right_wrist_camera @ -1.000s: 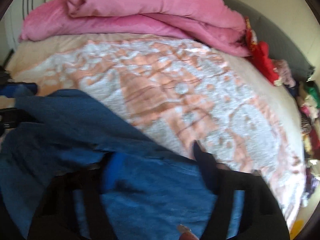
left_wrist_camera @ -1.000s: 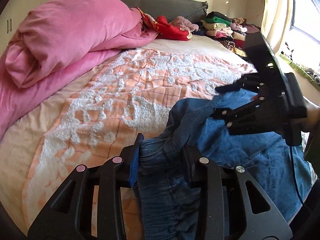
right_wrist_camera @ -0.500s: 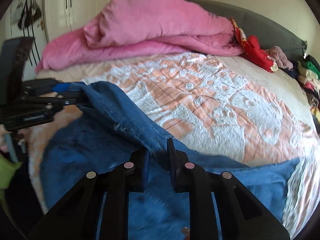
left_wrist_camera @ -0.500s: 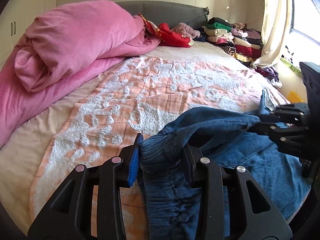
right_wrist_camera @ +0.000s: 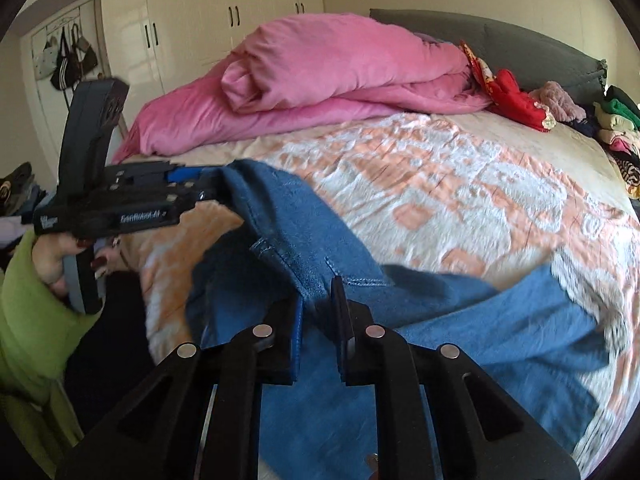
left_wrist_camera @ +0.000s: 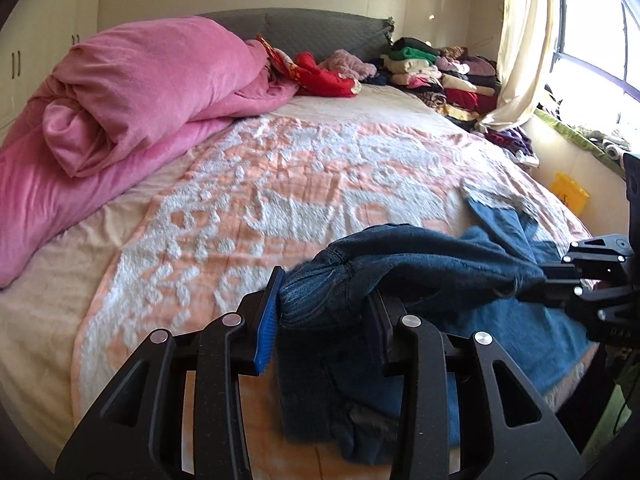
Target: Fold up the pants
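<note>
The soft denim pants (left_wrist_camera: 432,268) are mid-blue. Under them, the fluffy bedspread (left_wrist_camera: 304,184) shows a peach-and-white pattern. Beyond the bedspread, a rolled plush duvet (left_wrist_camera: 152,84) is pink, the padded headboard (left_wrist_camera: 320,32) grey, a crumpled garment (left_wrist_camera: 324,74) red.

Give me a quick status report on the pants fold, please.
Left gripper shut on jeans waistband. Right gripper shut on the same edge, denim stretched taut between them, legs trailing on bedspread. Pink duvet well clear.
</note>
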Motion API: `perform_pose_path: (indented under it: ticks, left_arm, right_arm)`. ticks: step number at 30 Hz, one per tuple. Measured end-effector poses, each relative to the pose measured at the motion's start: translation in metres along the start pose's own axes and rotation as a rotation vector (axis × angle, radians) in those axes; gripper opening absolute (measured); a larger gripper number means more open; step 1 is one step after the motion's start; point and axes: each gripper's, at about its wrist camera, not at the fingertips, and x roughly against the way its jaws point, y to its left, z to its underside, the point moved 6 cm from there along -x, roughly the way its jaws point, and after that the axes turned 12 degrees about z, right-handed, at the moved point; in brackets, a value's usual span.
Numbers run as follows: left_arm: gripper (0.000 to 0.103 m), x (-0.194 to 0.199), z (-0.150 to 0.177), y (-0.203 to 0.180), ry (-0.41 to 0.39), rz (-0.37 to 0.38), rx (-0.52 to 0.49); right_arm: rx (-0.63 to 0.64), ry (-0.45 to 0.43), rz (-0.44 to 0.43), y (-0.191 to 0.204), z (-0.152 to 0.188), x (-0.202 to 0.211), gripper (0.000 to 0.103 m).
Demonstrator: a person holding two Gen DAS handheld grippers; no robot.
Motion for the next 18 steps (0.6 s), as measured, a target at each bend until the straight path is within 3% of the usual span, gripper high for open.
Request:
perform_pose_path:
  ticks: [12, 18]
  left_arm:
    - [0.032, 0.011, 0.05, -0.003, 0.106, -0.011, 0.021]
    - [0.036, 0.004, 0.068, 0.006, 0.178, -0.02, 0.076]
  right_arm:
    - [0.039, 0.048, -0.038, 0.038, 0.039, 0.016, 0.012]
    - [0.039, 0.142, -0.046, 0.053, 0.063, -0.008, 0.012]
